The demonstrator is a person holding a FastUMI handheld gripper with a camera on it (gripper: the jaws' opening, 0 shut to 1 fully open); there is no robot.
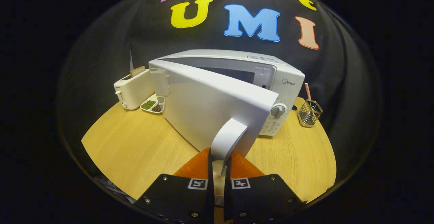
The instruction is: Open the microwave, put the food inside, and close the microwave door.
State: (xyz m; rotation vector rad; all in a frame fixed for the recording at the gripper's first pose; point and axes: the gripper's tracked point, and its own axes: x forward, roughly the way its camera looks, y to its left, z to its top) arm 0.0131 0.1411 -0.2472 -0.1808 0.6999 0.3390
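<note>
Fingers (207,159) nearly closed, pinching door handle (229,139); microwave (237,92) door ajar.

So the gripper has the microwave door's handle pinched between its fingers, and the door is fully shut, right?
Not quite. The gripper does pinch the door handle, but the microwave door is not shut: it stands swung partly open, away from the oven's front. The gripper view shows this.

Pale wooden table (135,142) — rounded edge — against black cloth wall (101,47) (dim beyond).
</note>
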